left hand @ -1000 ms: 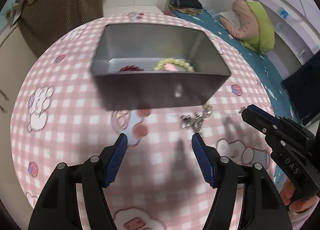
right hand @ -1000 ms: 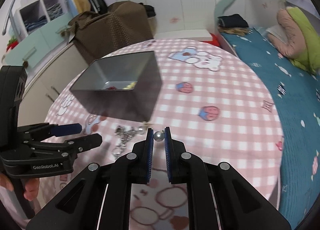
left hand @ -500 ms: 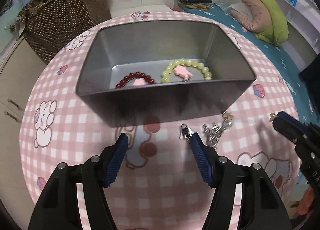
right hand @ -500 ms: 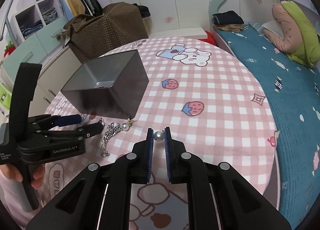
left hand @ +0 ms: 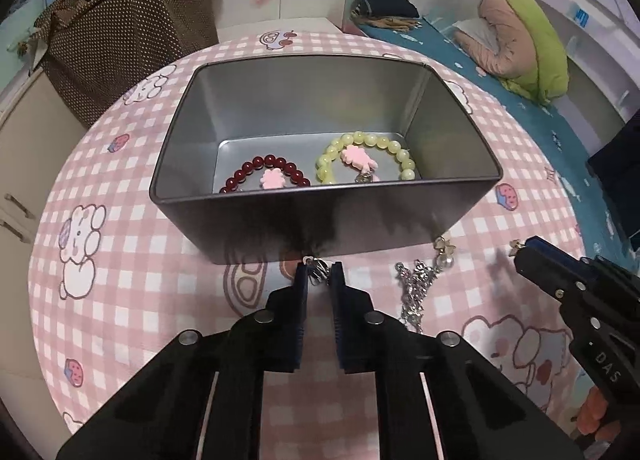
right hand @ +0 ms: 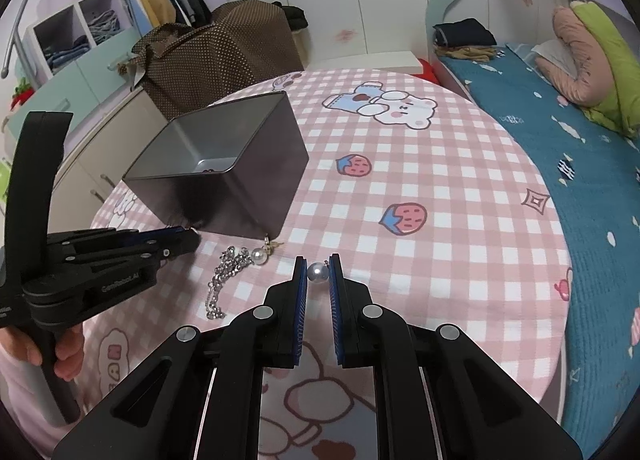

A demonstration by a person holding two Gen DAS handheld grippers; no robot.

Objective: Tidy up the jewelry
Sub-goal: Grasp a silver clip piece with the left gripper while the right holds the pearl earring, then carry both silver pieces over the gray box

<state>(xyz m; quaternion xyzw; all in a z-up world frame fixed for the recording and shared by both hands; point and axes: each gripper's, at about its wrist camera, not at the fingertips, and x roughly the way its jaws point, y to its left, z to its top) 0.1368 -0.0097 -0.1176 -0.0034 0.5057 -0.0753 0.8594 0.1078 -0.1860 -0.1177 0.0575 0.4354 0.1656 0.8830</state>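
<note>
A grey metal tin [left hand: 360, 220] stands on the pink checked table [left hand: 120, 260]. Inside lie a dark red bead bracelet [left hand: 256, 168] and a pale green bead bracelet [left hand: 400, 152]. My left gripper [left hand: 319, 278] is shut on the end of a silver chain just in front of the tin. The rest of the chain [left hand: 416, 292] and a pearl earring [left hand: 446, 256] lie to its right. The chain [right hand: 220, 280] also shows in the right wrist view. My right gripper [right hand: 318, 272] is shut on a pearl earring [right hand: 317, 272], right of the tin [right hand: 240, 188].
A brown dotted bag [right hand: 216, 56] sits on a cabinet behind the table. A bed with a blue cover [right hand: 580, 164] and cushions runs along the right. Shelves with clothes [right hand: 100, 24] stand at the far left.
My left gripper has closed on the chain's end, moving forward and rising toward the tin. My right gripper has drawn back and up with the pearl still in it.
</note>
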